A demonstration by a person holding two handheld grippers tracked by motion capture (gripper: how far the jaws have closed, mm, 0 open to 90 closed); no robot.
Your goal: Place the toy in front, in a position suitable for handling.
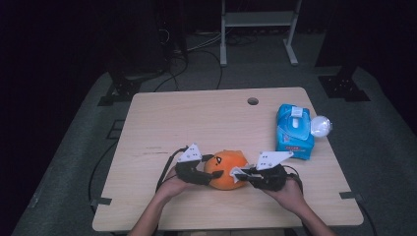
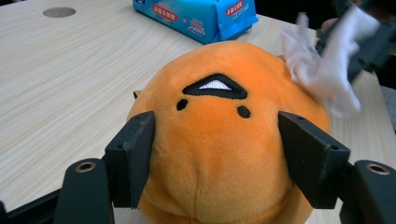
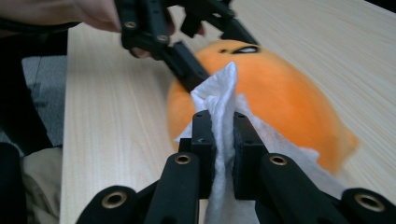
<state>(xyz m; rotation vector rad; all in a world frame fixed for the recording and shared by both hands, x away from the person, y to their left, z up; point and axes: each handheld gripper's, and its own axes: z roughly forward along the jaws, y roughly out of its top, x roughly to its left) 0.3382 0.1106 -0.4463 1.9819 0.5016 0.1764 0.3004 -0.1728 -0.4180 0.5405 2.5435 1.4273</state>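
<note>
orange plush toy (image 2: 219, 140) near worktop's (image 1: 196, 113) front edge, mid-width, clamped betw left gripper (image 2: 215, 154) jaws, pads pressing both flanks. right gripper (image 3: 224, 140) clenched on white tissue (image 3: 224, 100), touching plush's side.

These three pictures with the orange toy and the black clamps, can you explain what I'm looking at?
A person sits at a wooden table, holding a hand-operated gripper in each hand. One picture looks down from above; the other two come from cameras riding on the grippers. The left gripper clamps an orange plush toy between its black fingers. The right gripper pinches a white wipe against the toy. A blue pack of wipes lies at the table's right side, with a clear round thing beside it.
</note>
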